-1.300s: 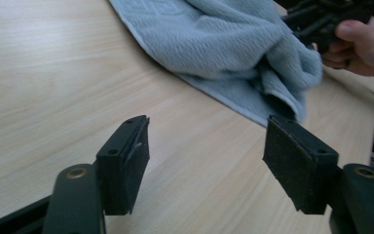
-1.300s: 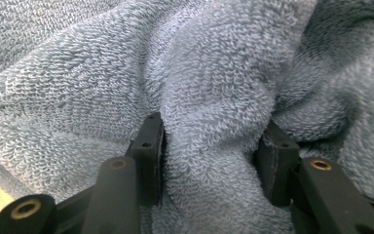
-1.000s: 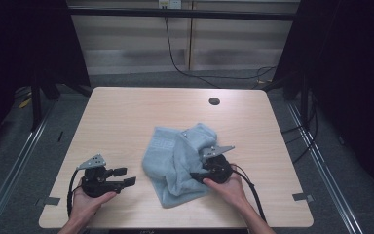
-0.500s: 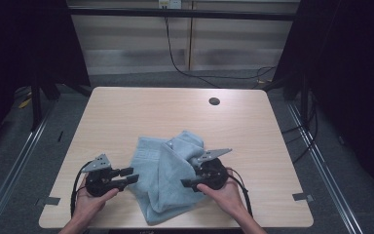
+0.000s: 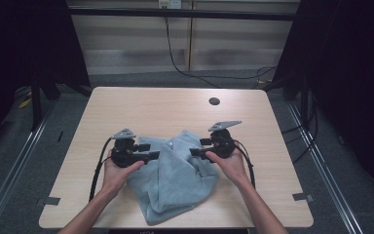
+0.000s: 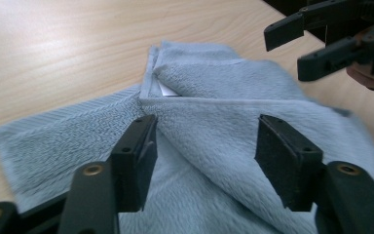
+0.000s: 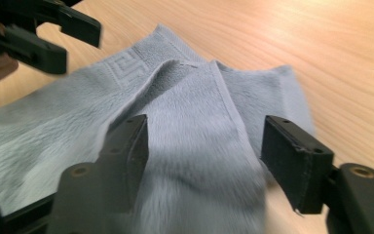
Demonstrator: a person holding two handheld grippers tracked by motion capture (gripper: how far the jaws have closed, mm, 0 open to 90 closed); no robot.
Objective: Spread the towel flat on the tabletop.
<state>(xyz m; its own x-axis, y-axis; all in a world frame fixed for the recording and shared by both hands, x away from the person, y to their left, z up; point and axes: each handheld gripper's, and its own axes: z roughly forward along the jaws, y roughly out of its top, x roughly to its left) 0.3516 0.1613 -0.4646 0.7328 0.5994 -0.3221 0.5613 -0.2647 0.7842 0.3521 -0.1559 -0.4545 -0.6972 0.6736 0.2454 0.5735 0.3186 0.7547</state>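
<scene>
A light blue towel (image 5: 175, 183) lies bunched in loose folds on the wooden table (image 5: 141, 109), reaching to the near edge. My left gripper (image 5: 151, 152) hovers at the towel's left side and points right. My right gripper (image 5: 196, 147) is at its right side and points left, facing the other. In the left gripper view the jaws of the left gripper (image 6: 207, 141) stand apart over a towel (image 6: 214, 92) fold, pads not pressing. The right gripper (image 7: 204, 141) likewise straddles a hemmed ridge of the towel (image 7: 195, 112). Both sets of jaws have just been opening.
A small dark round hole (image 5: 214, 101) sits near the table's far edge. Grey tape tabs (image 5: 302, 197) mark the near corners. Cables trail from both grippers toward the person's forearms. Dark floor and metal rails surround the table.
Both grippers moved away from the near edge, the left one also rightward up to the towel. The towel went from spread at mid-right to bunched and drawn toward the near edge. Both jaws stand wider.
</scene>
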